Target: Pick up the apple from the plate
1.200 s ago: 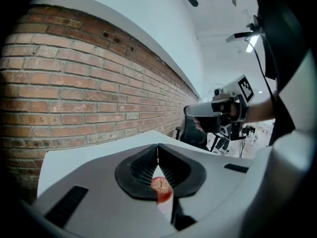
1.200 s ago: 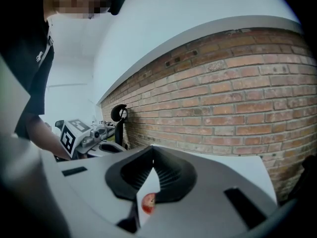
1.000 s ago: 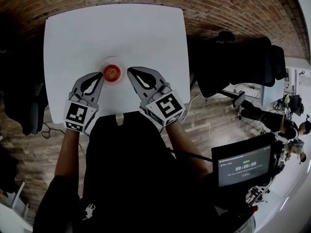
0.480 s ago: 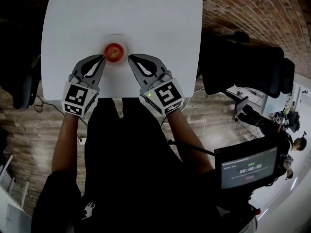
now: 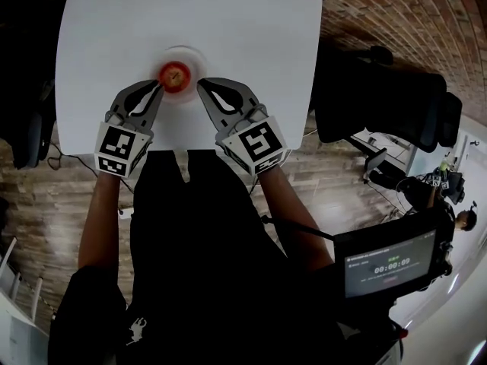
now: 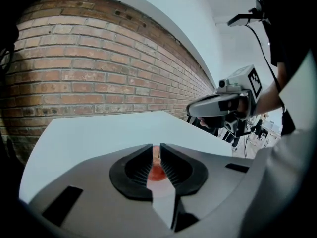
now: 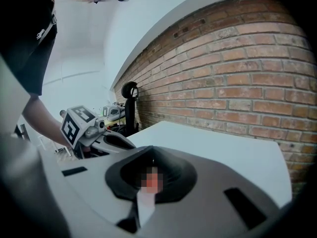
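A red apple (image 5: 174, 74) sits on a small white plate (image 5: 186, 53) in the middle of the white table (image 5: 228, 21). My left gripper (image 5: 157, 87) points at the apple's near left side, its tips close to the fruit. In the left gripper view this gripper (image 6: 156, 148) is shut with nothing held; its jaws have just parted to a thin slit, and the apple (image 6: 157, 172) shows through it, just ahead. My right gripper (image 5: 201, 85) lies near the plate's right rim, shut and empty (image 7: 152, 155).
A black office chair (image 5: 380, 97) stands to the right of the table. A small screen (image 5: 388, 265) sits low on the right. The table's near edge (image 5: 175, 149) runs under both grippers' marker cubes. A brick wall (image 6: 99, 68) stands beyond the table.
Both grippers have sunk toward the table. Their tips were level with the apple on either side; now the apple lies a little beyond them.
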Action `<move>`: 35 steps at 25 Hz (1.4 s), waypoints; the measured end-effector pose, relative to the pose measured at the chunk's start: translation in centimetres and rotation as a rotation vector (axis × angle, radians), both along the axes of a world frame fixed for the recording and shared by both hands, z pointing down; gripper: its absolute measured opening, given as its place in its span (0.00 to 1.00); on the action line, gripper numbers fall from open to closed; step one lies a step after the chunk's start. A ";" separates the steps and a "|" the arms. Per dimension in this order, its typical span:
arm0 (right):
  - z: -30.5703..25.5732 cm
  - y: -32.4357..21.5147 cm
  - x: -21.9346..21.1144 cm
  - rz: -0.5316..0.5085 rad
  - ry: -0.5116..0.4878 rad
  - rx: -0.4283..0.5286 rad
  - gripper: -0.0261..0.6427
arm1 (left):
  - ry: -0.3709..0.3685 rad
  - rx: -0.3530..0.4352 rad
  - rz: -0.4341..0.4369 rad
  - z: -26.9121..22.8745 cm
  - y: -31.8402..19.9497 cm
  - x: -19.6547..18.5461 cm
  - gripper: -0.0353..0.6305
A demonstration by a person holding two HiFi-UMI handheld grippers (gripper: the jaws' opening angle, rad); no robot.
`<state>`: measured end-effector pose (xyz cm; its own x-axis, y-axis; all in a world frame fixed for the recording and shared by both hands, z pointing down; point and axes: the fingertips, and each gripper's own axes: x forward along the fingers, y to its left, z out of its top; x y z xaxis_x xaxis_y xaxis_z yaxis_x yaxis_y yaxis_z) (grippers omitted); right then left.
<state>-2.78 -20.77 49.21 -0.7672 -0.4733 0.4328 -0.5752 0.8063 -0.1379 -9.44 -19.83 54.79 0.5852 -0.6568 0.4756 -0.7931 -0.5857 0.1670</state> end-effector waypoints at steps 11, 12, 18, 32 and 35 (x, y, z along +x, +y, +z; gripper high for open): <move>0.9 -0.5 -0.1 0.006 0.021 -0.013 0.05 | -0.067 -0.040 0.065 3.6 0.4 0.4 0.49; 1.0 -0.6 0.0 0.008 0.023 -0.014 0.05 | -0.073 -0.042 0.070 3.8 0.4 0.5 0.53; 1.5 -0.6 0.4 0.017 0.035 -0.021 0.05 | -0.137 -0.046 0.124 5.9 0.4 1.4 0.65; 2.3 -0.8 0.9 0.026 0.055 -0.029 0.05 | -0.256 -0.019 0.159 9.7 -1.2 2.6 0.70; 2.5 -0.8 1.2 0.031 0.058 -0.033 0.05 | -0.258 -0.013 0.158 9.9 -1.6 2.7 0.72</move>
